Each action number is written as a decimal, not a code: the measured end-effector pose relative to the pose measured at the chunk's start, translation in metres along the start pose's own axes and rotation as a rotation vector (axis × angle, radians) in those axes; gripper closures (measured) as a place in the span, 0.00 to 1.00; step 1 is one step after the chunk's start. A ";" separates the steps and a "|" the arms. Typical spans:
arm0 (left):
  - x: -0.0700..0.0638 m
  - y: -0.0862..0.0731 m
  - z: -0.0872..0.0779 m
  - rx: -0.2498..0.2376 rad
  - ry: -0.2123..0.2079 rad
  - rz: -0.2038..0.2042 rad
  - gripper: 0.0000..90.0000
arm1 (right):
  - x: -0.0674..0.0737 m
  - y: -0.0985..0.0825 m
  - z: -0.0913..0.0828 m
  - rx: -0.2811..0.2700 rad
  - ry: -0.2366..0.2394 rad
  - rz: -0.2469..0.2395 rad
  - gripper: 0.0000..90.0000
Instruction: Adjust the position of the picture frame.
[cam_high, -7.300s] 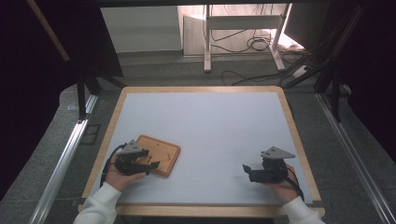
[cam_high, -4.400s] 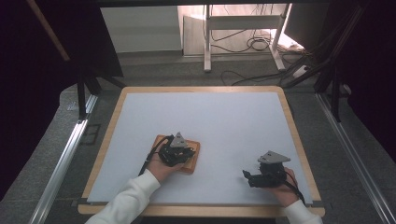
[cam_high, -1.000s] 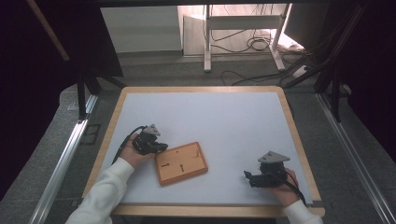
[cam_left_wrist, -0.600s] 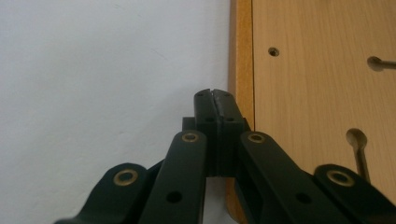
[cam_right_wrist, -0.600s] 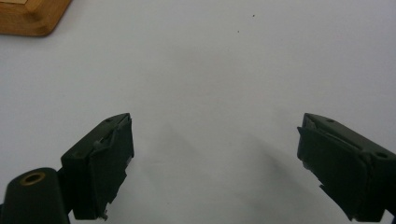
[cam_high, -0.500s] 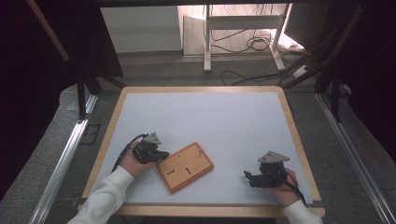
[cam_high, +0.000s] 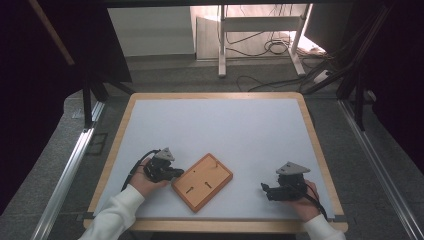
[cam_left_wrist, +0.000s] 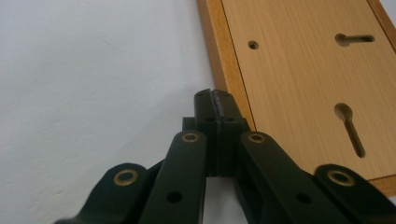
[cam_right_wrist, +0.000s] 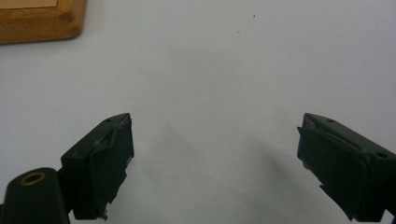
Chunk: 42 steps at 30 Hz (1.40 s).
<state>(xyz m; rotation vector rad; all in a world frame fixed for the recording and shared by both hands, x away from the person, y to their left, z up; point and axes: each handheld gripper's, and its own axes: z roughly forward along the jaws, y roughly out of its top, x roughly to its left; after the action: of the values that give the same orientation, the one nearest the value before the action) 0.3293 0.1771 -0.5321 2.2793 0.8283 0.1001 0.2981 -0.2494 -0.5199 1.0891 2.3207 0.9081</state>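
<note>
Board (cam_high: 202, 181) is now sitting turned at the tabletop's (cam_high: 220, 125) six o'clock, left gripper (cam_high: 176, 173) pressing closed jaws against its edge, right gripper (cam_high: 264, 188) waiting wide, empty.

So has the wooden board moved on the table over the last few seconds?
Yes. The wooden board has slid right, away from the table's left rim toward the middle, and turned corner-on, with the shut left gripper at its edge.

white table (cam_high: 220, 130) — cables (cam_high: 270, 47) on floor beyond
</note>
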 end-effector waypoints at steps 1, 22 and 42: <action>-0.001 0.000 0.000 0.000 -0.003 0.000 1.00 | 0.000 0.000 0.000 0.000 0.000 0.000 0.12; 0.003 -0.012 -0.030 -0.201 0.124 -0.089 0.43 | 0.002 0.003 -0.005 -0.055 0.084 0.017 0.25; 0.005 -0.019 -0.031 -0.200 0.116 -0.134 0.33 | 0.022 0.012 -0.004 -0.030 0.208 -0.023 0.99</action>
<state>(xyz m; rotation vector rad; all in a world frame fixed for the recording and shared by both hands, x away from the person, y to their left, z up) 0.3139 0.2093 -0.5215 2.0404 0.9833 0.2447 0.2880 -0.2277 -0.5107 0.9952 2.4711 1.0900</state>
